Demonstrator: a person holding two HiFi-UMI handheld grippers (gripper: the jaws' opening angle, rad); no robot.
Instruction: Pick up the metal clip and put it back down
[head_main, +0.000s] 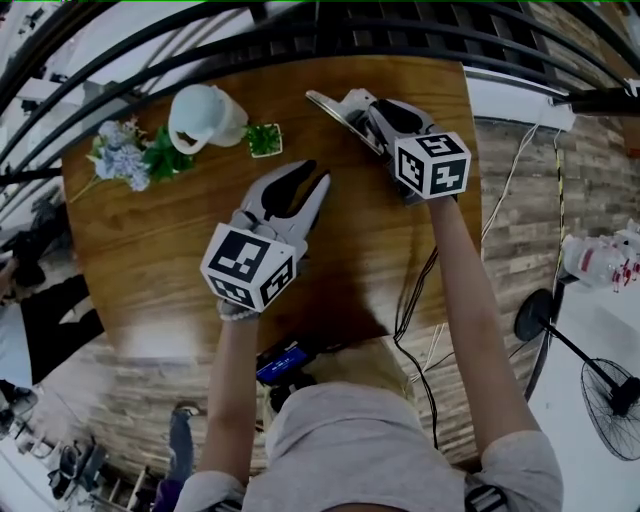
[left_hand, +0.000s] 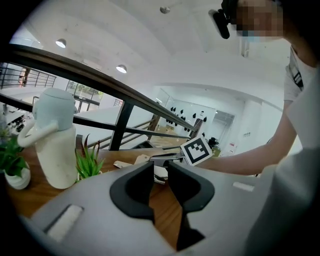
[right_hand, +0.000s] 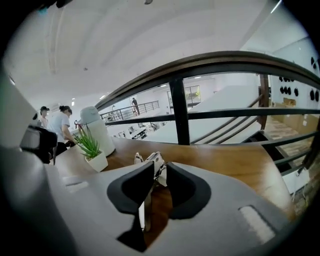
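Wooden tabletop (head_main: 150, 250), bordered along its 12 o'clock edge by a black railing (head_main: 300, 35).

Metal clip (head_main: 335, 108): a flat, silvery folded piece near the table's far edge, at about 1 o'clock from the table centre. It sits between the jaws of the right gripper (head_main: 372, 118) and juts out past their tips toward 10 o'clock. In the right gripper view the clip (right_hand: 154, 161) stands upright in the gap, with a bright metal strip running back along the left jaw's inner face. Whether its lower edge touches the wood cannot be told.

Markings: the only print visible is the black-and-white square pattern on each gripper's marker cube.

Right gripper: jaws drawn in to a narrow gap and pressed on the clip from both sides.

Left gripper (head_main: 300, 190): over the table centre, at 7 o'clock from the clip and well apart from it. In the left gripper view (left_hand: 159, 172) its jaws stand a narrow slit apart with only bare wood showing between them and nothing held.

Surroundings: a small potted plant (head_main: 263, 138) lies near the clip at 9 o'clock. A white jug (head_main: 205, 118) is just beyond it, and a bunch of pale blue flowers (head_main: 125, 155) is farther out toward the table's 9 o'clock edge.
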